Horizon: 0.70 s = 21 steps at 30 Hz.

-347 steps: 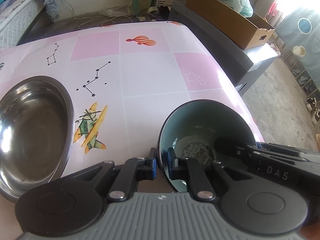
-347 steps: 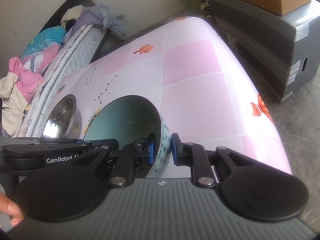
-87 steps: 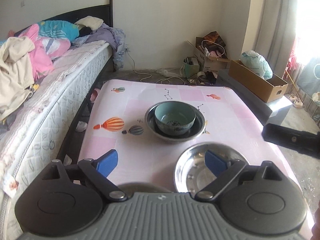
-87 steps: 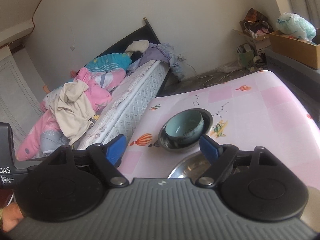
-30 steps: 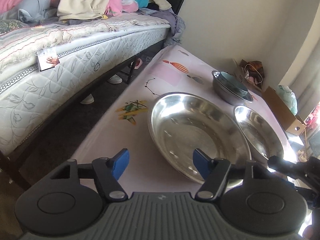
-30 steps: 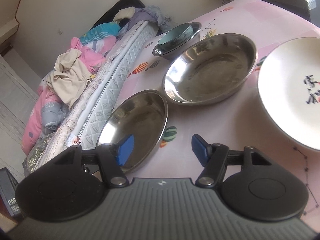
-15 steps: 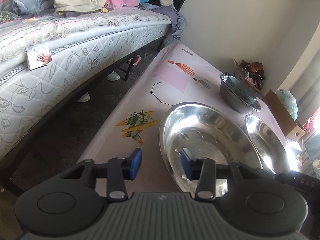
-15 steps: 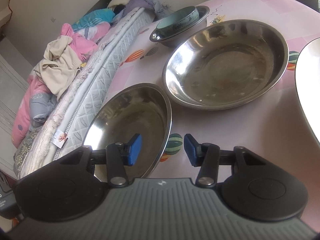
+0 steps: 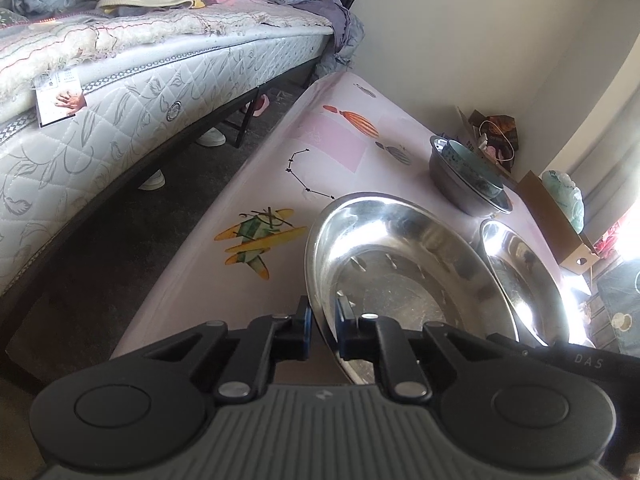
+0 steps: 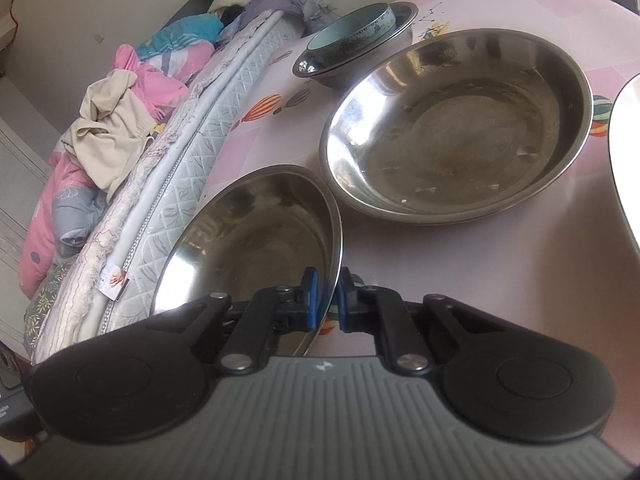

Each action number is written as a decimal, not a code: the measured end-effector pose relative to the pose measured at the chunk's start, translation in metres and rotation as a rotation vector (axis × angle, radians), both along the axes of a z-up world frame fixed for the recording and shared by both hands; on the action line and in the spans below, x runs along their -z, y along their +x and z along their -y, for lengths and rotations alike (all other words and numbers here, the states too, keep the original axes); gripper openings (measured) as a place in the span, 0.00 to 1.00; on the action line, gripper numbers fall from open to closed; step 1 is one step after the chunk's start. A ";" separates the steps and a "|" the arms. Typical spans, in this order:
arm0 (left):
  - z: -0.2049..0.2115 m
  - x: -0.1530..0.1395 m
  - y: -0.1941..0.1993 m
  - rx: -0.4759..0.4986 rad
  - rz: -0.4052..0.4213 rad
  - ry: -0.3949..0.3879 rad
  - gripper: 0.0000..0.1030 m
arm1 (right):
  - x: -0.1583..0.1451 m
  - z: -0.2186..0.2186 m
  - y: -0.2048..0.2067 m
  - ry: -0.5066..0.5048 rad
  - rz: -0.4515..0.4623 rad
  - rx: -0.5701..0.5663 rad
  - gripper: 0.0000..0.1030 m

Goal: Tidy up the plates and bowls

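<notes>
We've just closed both grippers on the near steel dish (image 10: 256, 232) on the pink table (image 10: 500, 280): left gripper (image 9: 321, 320) pinching its left rim, right gripper (image 10: 326, 294) its right rim; our hands are out of frame, white plate (image 10: 626, 152) mostly cut off

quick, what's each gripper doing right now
left gripper: shut on the near rim of the shallow steel dish.
right gripper: shut on the same dish's rim.
</notes>
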<state>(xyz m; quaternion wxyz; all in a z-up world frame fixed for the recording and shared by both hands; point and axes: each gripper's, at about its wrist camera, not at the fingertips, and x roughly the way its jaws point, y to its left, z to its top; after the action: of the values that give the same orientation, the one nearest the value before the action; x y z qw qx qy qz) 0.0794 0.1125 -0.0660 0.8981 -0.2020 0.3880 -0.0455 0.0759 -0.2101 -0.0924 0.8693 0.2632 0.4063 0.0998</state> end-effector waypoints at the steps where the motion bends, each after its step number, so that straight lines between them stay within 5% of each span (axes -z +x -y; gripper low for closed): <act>1: 0.000 -0.001 -0.001 0.002 -0.002 -0.003 0.12 | 0.000 0.000 -0.002 0.003 0.000 0.002 0.08; 21: 0.015 -0.001 -0.064 0.092 -0.016 -0.042 0.14 | -0.003 0.033 -0.075 0.032 -0.009 0.026 0.09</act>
<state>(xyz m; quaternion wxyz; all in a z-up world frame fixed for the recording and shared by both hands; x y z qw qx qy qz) 0.0156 0.0975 -0.0648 0.8875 -0.2029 0.4031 -0.0932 0.0009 -0.2430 -0.0891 0.8644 0.2828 0.4049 0.0940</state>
